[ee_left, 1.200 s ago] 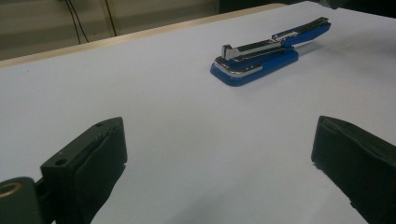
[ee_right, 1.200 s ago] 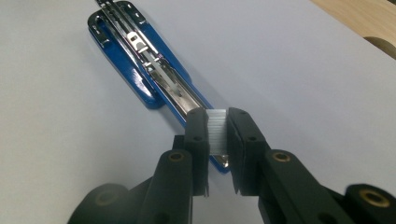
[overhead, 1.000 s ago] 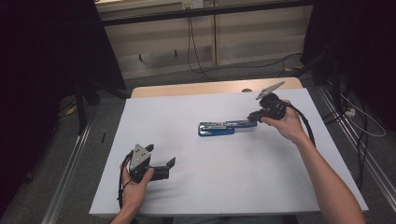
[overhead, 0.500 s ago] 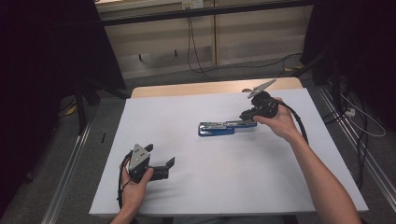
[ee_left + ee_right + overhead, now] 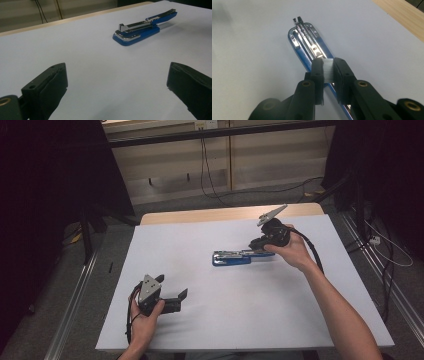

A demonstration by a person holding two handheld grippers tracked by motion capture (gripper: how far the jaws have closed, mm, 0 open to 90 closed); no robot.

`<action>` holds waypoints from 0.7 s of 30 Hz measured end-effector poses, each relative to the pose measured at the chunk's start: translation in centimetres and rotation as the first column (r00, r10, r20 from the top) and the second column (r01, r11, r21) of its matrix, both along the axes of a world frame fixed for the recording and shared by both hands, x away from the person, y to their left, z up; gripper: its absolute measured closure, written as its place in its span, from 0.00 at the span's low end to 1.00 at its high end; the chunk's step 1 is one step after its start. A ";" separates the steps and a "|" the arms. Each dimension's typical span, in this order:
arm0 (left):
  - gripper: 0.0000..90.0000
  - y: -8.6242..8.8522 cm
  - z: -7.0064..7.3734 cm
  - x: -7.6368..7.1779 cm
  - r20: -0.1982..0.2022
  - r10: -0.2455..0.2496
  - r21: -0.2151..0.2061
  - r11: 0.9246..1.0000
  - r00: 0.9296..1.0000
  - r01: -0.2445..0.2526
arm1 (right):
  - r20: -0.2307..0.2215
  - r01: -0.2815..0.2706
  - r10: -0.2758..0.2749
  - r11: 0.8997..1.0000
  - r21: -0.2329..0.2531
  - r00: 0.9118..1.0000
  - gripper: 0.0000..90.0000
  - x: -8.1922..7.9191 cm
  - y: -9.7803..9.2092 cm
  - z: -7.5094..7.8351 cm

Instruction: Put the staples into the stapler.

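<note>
1. The bench [image 5: 165, 245], under a white sheet, is carrying a blue stapler [image 5: 231, 257] near its middle, lying open with the metal staple channel exposed.
2. The right gripper [image 5: 328, 68] is sitting over the rear half of the stapler, its fingers [image 5: 317, 71] pinching a small block of staples [image 5: 328, 68] between them, right above the channel.
3. The block is looking slightly out of line with the channel; if it is being lowered skewed, it is likely to jam on the rail edge or break apart.
4. A loosened pinch is risking the staples dropping onto the sheet beside the stapler.
5. Nothing is bracing the stapler, so downward pressure is liable to push it along or tip it.
6. The right forearm is reaching forward from the lower right of the high view, wrist bent so the gripper is pointing left and down.
7. The left gripper [image 5: 170, 303] is resting low near the front-left corner, well apart from the stapler, its fingers [image 5: 50, 82] standing wide apart and empty, aimed towards it.
</note>
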State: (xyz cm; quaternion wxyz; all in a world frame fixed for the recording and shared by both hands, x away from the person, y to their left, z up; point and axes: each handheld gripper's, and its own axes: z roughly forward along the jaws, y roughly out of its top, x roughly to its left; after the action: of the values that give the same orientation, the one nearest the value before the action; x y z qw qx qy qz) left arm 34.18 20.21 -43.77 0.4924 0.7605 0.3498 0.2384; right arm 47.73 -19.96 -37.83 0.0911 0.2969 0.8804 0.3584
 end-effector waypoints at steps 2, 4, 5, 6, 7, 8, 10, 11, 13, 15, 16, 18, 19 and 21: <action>0.04 0.0 0.0 -0.1 0.002 0.000 -0.003 1.000 1.000 0.000 | 0.006 -0.008 0.008 1.000 -0.001 1.000 0.88 0.0 0.2 0.1; 0.04 0.0 0.0 -0.1 0.001 -0.002 0.000 1.000 1.000 0.002 | 0.011 -0.015 0.015 1.000 -0.008 1.000 0.88 0.1 0.4 0.2; 0.04 0.0 0.0 -0.1 0.001 -0.001 -0.004 1.000 1.000 0.001 | 0.006 -0.018 0.018 1.000 -0.009 1.000 0.88 0.1 0.5 0.2; 0.04 0.0 0.0 -0.1 0.001 -0.001 -0.006 1.000 1.000 0.001 | 0.009 -0.022 0.022 1.000 -0.009 1.000 0.88 0.1 0.5 0.2; 0.04 0.0 0.0 -0.1 0.001 0.000 -0.008 1.000 1.000 0.000 | 0.007 -0.025 0.025 1.000 -0.008 1.000 0.88 0.1 0.6 0.1; 0.04 0.0 0.1 0.0 0.001 -0.001 -0.005 1.000 1.000 0.001 | 0.005 -0.027 0.027 1.000 -0.007 1.000 0.88 0.1 0.8 0.1; 0.04 0.0 0.1 -0.1 0.001 0.001 -0.008 1.000 1.000 -0.001 | 0.008 -0.037 0.037 0.999 -0.003 0.999 0.88 0.2 1.0 0.0; 0.04 0.0 0.1 -0.1 0.001 0.000 -0.009 1.000 1.000 0.000 | 0.008 -0.039 0.039 0.999 -0.006 0.999 0.88 0.2 1.1 0.0; 0.04 0.1 0.1 -0.1 0.002 0.000 -0.009 1.000 1.000 0.000 | 0.014 -0.048 0.048 0.999 0.001 0.999 0.88 0.2 1.4 0.1; 0.04 0.1 0.1 -0.1 0.003 0.001 -0.009 1.000 1.000 -0.001 | 0.019 -0.056 0.056 0.998 0.003 0.998 0.88 0.3 1.6 0.2; 0.04 0.1 0.1 -0.1 0.003 0.001 -0.010 1.000 1.000 -0.001 | 0.020 -0.059 0.059 0.998 0.001 0.998 0.88 0.3 1.8 0.2; 0.04 0.2 0.1 0.0 0.004 0.001 -0.008 1.000 1.000 -0.001 | 0.025 -0.062 0.062 0.998 0.002 0.998 0.88 0.3 2.1 0.4; 0.04 0.2 0.1 0.0 0.004 0.000 -0.008 1.000 1.000 0.000 | 0.030 -0.070 0.070 0.998 -0.001 0.997 0.88 0.3 2.3 0.5; 0.04 0.2 0.1 -0.1 0.006 0.000 -0.007 1.000 1.000 0.000 | 0.029 -0.080 0.080 0.997 -0.004 0.996 0.88 0.4 2.6 0.6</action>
State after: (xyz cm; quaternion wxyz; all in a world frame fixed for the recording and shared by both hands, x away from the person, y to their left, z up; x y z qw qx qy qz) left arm 34.13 20.40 -43.64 0.4959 0.7581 0.3492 0.2395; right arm 48.09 -17.37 -37.23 0.0900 0.2558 0.8906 0.3650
